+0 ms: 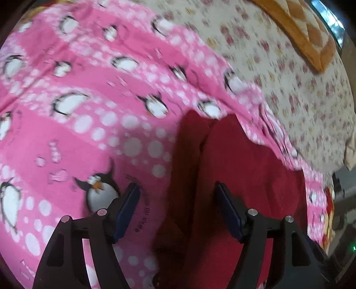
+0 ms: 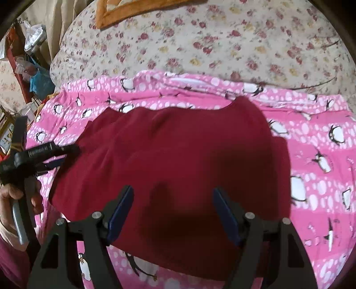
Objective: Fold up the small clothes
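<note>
Floral cream fabric, the bedspread (image 2: 222,40), covers the bed and is the largest thing in both views; an orange-bordered quilted mat (image 2: 115,13) lies on it beyond the pink blanket. The pink blanket (image 2: 316,155), printed with penguins and white dots, is spread over the bedspread, its far edge rumpled against the flowers. The dark red garment (image 2: 178,155) lies on the middle of the pink blanket, mostly flat, with soft creases near its far edge and pink showing around it on all sides.

Left of the garment, past the blanket's edge, a cluttered shelf (image 2: 24,73) holds bags and small items, too blurred to name.

The right gripper (image 2: 173,211) hovers over the garment's near half, its blue-padded fingers (image 2: 120,211) spread wide with nothing between them. The left gripper (image 1: 176,213) is at the garment's left edge, over the seam where red cloth meets pink blanket; its fingers (image 1: 128,213) are likewise spread apart and grip nothing. From the right wrist view it shows side-on beside the garment's left edge, held by the person's left hand (image 2: 13,200).
</note>
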